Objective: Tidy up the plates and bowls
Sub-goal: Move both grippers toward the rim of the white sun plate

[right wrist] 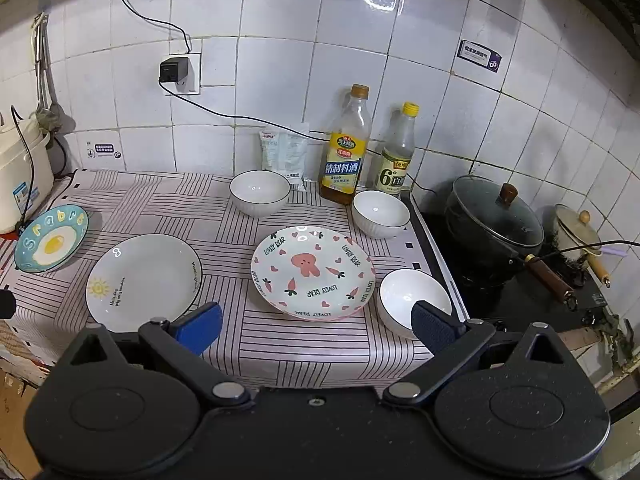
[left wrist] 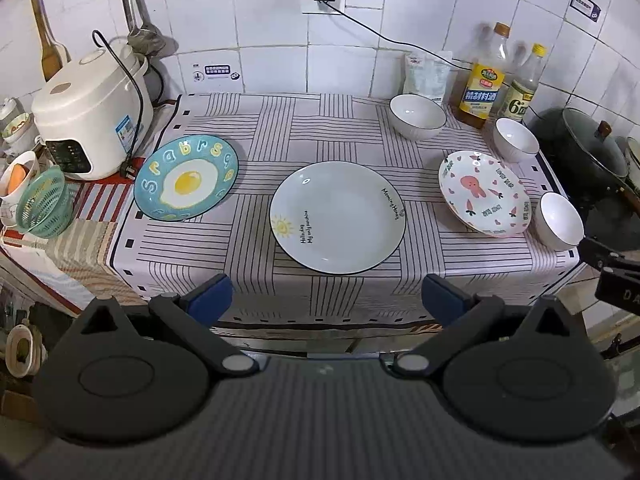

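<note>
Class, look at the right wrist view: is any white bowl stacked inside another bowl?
No: the three white bowls stand apart on the striped tablecloth, each by itself.

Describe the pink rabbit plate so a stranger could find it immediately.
Start at the two tall bottles against the tiled wall, then come forward past the white bowl in front of them. The plate lies there on the striped cloth. It alone carries a pink rabbit, hearts and carrots.

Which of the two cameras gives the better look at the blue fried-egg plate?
The left wrist view: the egg plate shows whole, letters readable. In the right wrist view the same plate sits small at the left edge, tilted against the rice cooker's plug.
</note>
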Motion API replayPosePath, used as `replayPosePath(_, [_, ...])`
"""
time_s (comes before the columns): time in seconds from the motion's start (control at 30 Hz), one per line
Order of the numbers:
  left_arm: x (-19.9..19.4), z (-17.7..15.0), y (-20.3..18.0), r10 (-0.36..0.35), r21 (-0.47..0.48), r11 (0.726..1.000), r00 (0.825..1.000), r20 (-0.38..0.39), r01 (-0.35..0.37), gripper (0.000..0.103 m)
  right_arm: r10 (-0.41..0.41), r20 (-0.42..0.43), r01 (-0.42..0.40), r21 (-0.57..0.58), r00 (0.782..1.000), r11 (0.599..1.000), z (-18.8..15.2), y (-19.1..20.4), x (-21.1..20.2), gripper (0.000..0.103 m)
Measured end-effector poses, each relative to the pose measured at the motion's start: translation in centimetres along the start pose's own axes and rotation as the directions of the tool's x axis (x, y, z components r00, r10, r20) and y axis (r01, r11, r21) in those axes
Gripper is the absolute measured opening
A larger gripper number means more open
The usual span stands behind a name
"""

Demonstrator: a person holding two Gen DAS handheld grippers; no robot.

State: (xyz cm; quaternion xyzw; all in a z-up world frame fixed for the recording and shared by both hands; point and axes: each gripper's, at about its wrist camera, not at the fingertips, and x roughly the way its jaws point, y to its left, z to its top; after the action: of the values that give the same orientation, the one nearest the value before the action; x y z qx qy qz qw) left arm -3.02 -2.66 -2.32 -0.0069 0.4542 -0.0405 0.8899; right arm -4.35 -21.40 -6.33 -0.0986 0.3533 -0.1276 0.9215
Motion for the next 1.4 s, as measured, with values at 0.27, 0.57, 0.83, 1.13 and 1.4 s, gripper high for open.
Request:
replayPosePath(0.27, [-0.2,-0.2,-0.1,0.0,0.006,1.0,1.0,0.009,0.0,0.103,-0.004,0.005,0.004,-0.007,1.0,1.0,-0.2,0.1,-0.2,0.102])
replayPosePath(0.57, [-0.2,-0.3,-0.1,0.001,0.003,1.0,1.0,0.005,-0.001,0.103,-0.006,0.003,0.006,-0.016,1.0,1.0,-0.3,0.1,-0.2,0.102])
replayPosePath(0.83, [0.0,-0.1,0.2,0.006,0.002,1.0,1.0,-0.003,-0.006,0.103,0.006,-0.006,-0.006,-0.015,1.0,1.0,-0.2,0.3,0.1,0.102])
replayPosePath(1.13, [2.4,1.1,2.4,0.009,-0.007,1.0,1.0,-0.01,-0.009,0.103,0.061,-0.014,-0.061,-0.045,0.998,0.997,0.3,0.9,1.4,0.102])
replayPosePath(1.4, [7.6,3.4,6.2,0.061,-0.021,0.998,0.991,-0.117,-0.063,0.103,0.227,-0.03,-0.229,-0.099,0.973,0.968,0.7,3.1,5.8,0.102])
